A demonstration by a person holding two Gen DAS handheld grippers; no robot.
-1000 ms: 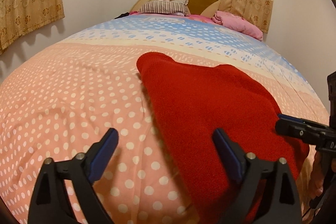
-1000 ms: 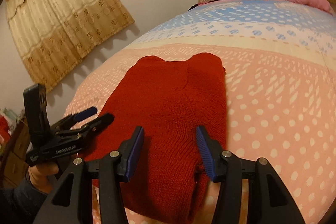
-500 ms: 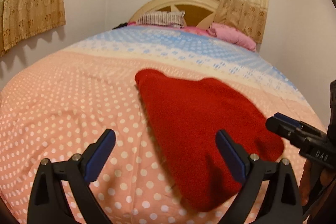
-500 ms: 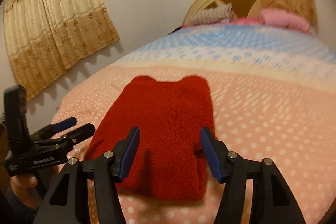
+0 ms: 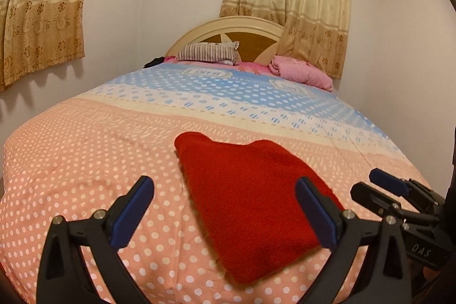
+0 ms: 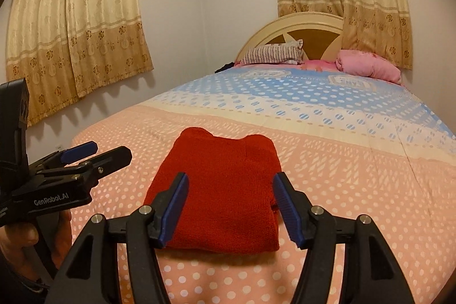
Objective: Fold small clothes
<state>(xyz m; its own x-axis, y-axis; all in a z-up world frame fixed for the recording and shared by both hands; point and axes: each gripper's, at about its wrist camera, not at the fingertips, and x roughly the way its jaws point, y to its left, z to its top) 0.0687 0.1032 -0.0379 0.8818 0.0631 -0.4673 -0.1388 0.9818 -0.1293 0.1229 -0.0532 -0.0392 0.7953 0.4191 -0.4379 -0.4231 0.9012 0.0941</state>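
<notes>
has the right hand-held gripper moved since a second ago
Yes. The right hand-held gripper has pulled back and up from the red garment: a second ago its fingers reached over the cloth's near edge, now that edge and bare polka-dot bedspread show beyond them.

- red knit top [image 6: 222, 190] folded into a chunky rectangle, fuzzy texture
- lying flat on the bed [image 6: 342, 161], on the peach polka-dot part, two rounded bumps on its far edge

Straight ahead of our tools we've got a polka-dot bedspread [image 5: 85, 161], a striped pillow [image 5: 208, 53] and pink bundle [image 5: 302, 71] against the headboard [image 5: 228, 27], plus gold curtains [image 6: 74, 27] off left.
</notes>
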